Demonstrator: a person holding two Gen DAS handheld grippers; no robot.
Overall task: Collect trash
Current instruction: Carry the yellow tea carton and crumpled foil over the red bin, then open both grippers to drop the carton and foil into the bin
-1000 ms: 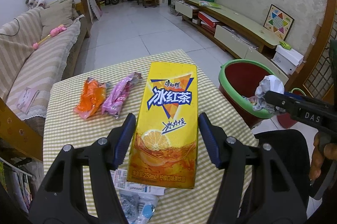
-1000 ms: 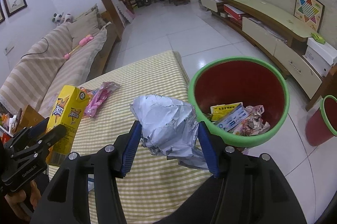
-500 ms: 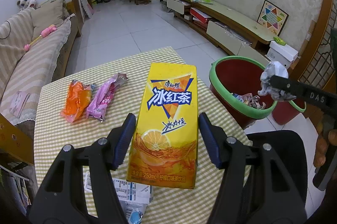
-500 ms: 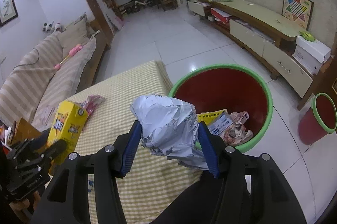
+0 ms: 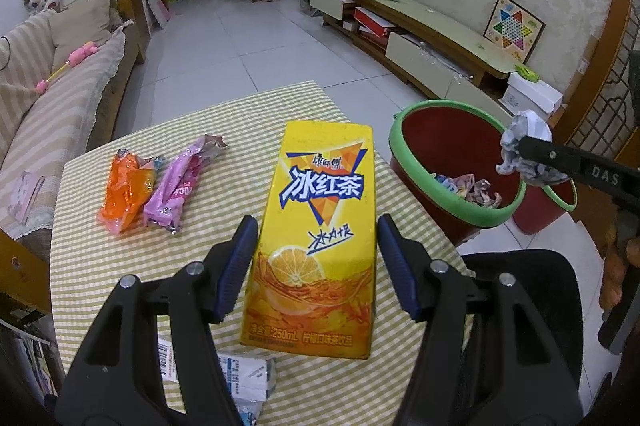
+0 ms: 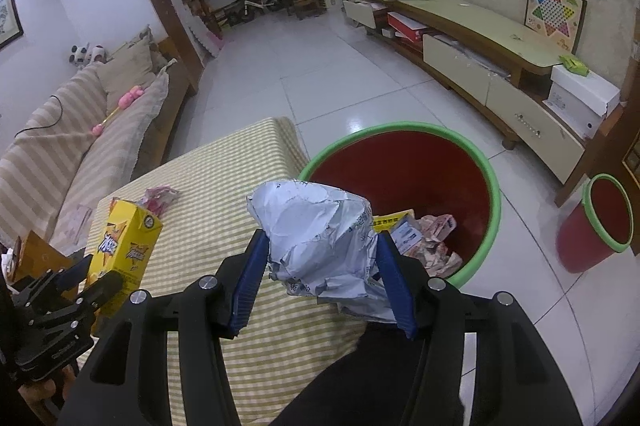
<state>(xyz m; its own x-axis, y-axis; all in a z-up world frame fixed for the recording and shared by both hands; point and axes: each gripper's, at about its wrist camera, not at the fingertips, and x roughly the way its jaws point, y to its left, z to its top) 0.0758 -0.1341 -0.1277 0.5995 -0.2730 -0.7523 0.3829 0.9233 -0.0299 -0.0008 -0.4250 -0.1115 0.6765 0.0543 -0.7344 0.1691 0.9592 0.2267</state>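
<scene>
My left gripper (image 5: pixel 316 262) points forward over the checked tablecloth (image 5: pixel 224 185), its 2 blue pads pressed against the sides of a yellow tea carton (image 5: pixel 320 226) that I hold upright. The carton reads "冰红茶" in big white characters, "冰力十足" lower down, and "250mL" along the bottom edge (the small brand mark at the top is too fine to read). Under it lies a white packet with a barcode (image 5: pixel 240 378). My right gripper (image 6: pixel 320 266) is clamped on a crumpled grey-white wrapper (image 6: pixel 320 238), held up beside the table edge, near the green rim of the red bin (image 6: pixel 492 201); its side shows the letters "DAS" in the left view. The bin holds crumpled packets. Farther on the cloth, an orange wrapper (image 5: pixel 126 189) and a pink wrapper (image 5: pixel 180 189) lie touching.
</scene>
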